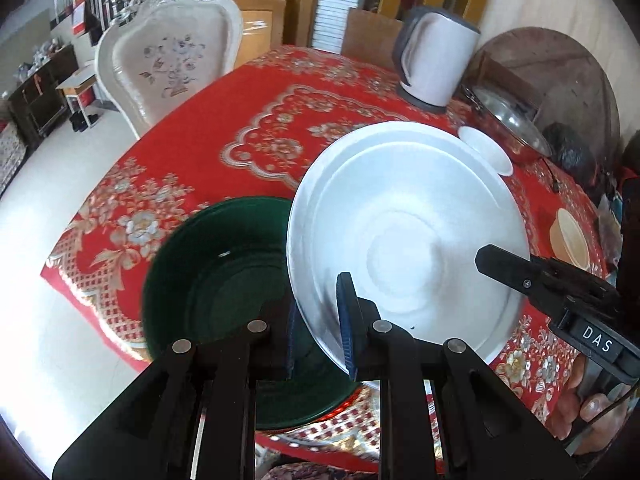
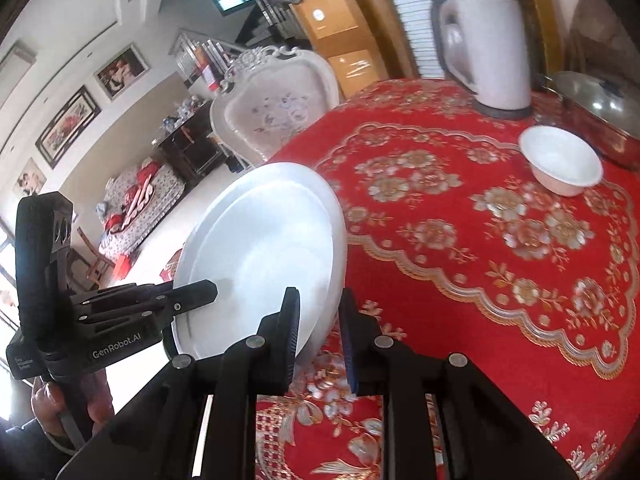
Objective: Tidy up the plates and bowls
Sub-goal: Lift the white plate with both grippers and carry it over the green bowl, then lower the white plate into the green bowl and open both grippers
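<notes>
A large white plate [image 1: 404, 232] is held tilted above the red tablecloth; it also shows in the right wrist view [image 2: 256, 256]. My left gripper [image 1: 320, 332] is shut on its near rim. My right gripper [image 2: 318, 340] is shut on the opposite rim, and it shows in the left wrist view [image 1: 560, 292]. A dark green bowl [image 1: 224, 288] sits under the plate's left edge. A small white bowl [image 2: 560, 164] stands further back, also in the left wrist view [image 1: 486, 148]. A cream bowl [image 1: 570, 238] sits at the right edge.
A white electric kettle [image 1: 434, 56] stands at the table's back, with a steel lidded pot [image 1: 508, 120] beside it. A white ornate chair [image 1: 168, 64] stands behind the round table [image 1: 260, 92]. The left gripper body [image 2: 100, 320] shows at the left.
</notes>
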Available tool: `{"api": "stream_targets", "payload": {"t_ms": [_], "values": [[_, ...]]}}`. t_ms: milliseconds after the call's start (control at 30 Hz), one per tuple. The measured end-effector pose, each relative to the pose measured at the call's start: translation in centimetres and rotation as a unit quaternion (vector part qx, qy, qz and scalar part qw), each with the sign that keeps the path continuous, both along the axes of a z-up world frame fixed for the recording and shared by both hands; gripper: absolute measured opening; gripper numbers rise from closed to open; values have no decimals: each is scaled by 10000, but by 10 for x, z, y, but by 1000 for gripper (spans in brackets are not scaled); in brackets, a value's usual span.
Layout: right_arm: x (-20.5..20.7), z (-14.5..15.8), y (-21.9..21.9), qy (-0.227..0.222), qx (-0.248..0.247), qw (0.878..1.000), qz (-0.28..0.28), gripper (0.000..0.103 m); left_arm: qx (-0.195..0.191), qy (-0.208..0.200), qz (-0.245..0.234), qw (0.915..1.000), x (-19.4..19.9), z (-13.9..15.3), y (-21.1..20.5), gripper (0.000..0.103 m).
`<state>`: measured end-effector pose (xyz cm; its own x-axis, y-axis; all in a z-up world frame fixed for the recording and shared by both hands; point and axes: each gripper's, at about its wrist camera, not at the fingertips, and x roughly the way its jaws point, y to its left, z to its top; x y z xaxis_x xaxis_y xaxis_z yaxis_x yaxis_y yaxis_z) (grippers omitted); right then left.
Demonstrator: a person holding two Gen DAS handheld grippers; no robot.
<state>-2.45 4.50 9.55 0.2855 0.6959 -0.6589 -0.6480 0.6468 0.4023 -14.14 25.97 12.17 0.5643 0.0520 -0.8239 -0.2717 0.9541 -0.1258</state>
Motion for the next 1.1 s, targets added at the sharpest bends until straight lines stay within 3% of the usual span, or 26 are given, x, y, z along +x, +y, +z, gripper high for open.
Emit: {"api": "stream_targets", "payload": {"t_ms": [600, 1100], "values": [[-15, 1, 63, -60, -201, 9986, 480, 20, -173, -37, 495, 9986, -25, -3, 48, 18], [-23, -13, 88, 47, -524, 9964, 661, 20, -403, 264, 633, 9968, -33, -27, 68, 18]]}}
